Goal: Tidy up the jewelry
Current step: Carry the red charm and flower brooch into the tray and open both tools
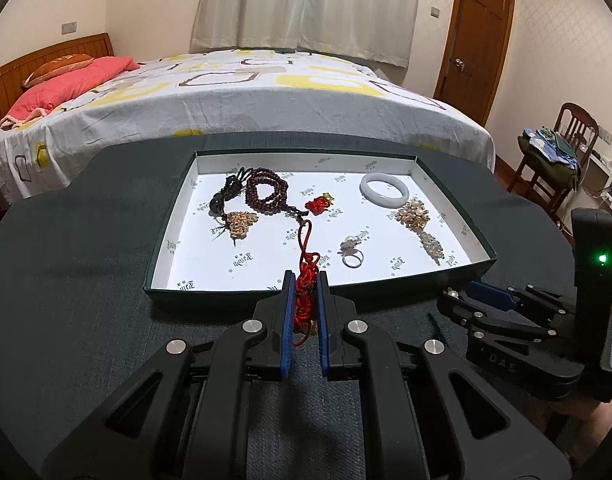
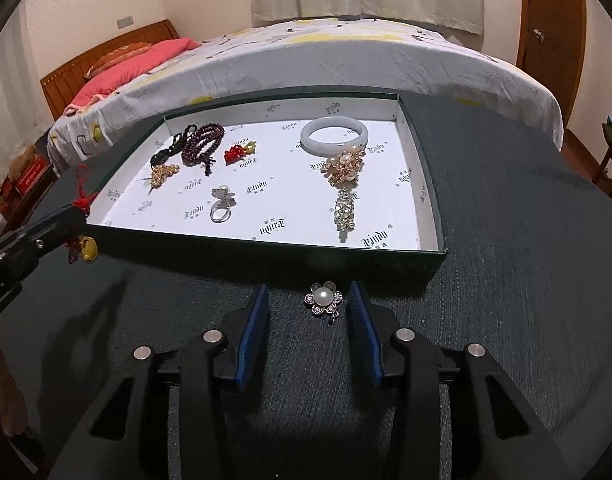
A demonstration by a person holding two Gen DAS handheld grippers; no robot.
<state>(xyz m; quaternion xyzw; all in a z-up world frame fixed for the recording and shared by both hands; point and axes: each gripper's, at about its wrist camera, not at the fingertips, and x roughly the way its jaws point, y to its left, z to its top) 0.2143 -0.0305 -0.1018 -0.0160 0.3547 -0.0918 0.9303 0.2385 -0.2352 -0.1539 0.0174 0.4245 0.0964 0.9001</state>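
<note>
A green box lid tray with a white floor holds several pieces: dark red beads, a white bangle, a silver ring and a gold brooch. My left gripper is shut on a red knotted cord charm, held just in front of the tray's near wall; its loop hangs over the tray. My right gripper is open, its jaws on either side of a pearl flower brooch that lies on the dark cloth before the tray.
The dark grey cloth table carries the tray. A bed stands right behind the table. A chair with clothes stands at the right. In the right wrist view the left gripper shows at the tray's left corner.
</note>
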